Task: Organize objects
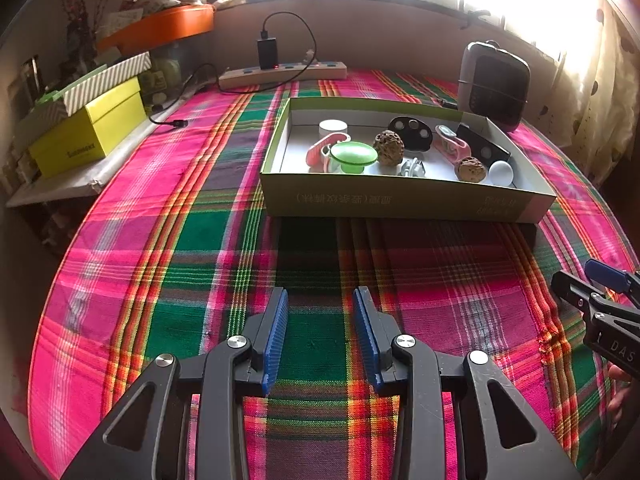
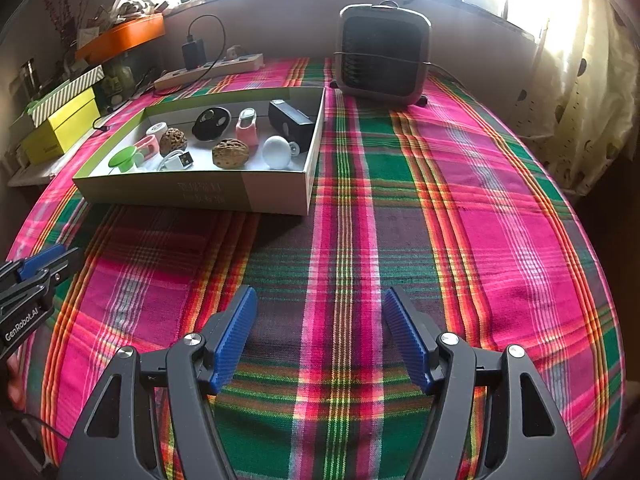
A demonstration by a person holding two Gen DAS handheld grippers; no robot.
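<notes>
Left gripper (image 1: 320, 300) empty, box (image 1: 400, 200) ahead, contents seemingly small trinkets

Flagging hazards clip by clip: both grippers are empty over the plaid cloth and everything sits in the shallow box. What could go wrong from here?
1. The objects in the cardboard box are crowded; reaching for the white ball could nudge it into the walnut beside it.
2. The box is light and low-walled, so a finger catching its rim might drag it across the tablecloth.
3. The cloth shows a wrinkle near the right gripper; it could bunch further.
</notes>
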